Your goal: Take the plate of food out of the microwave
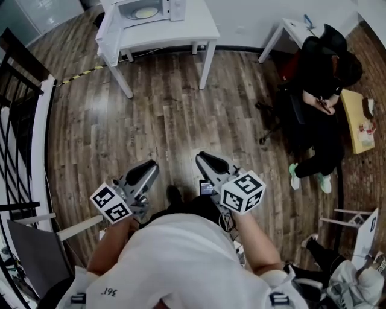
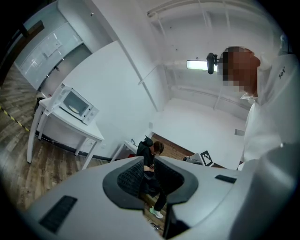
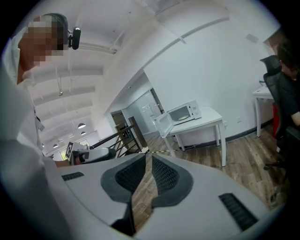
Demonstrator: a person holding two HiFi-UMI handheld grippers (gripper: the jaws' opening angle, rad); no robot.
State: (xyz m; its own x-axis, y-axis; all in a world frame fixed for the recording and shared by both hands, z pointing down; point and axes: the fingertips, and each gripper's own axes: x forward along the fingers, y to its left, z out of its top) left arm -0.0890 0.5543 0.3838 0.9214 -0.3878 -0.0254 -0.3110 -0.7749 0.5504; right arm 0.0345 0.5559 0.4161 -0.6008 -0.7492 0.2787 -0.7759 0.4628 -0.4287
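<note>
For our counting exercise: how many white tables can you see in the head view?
2. One table at the top holds the microwave; the other table stands at the upper right, beside the seated person. More may be hidden outside the picture.

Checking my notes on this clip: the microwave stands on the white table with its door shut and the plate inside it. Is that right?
Not quite: the door is open, swung out to the side, as the right gripper view shows. The rest holds: the microwave stands on the white table with the plate inside it.
</note>
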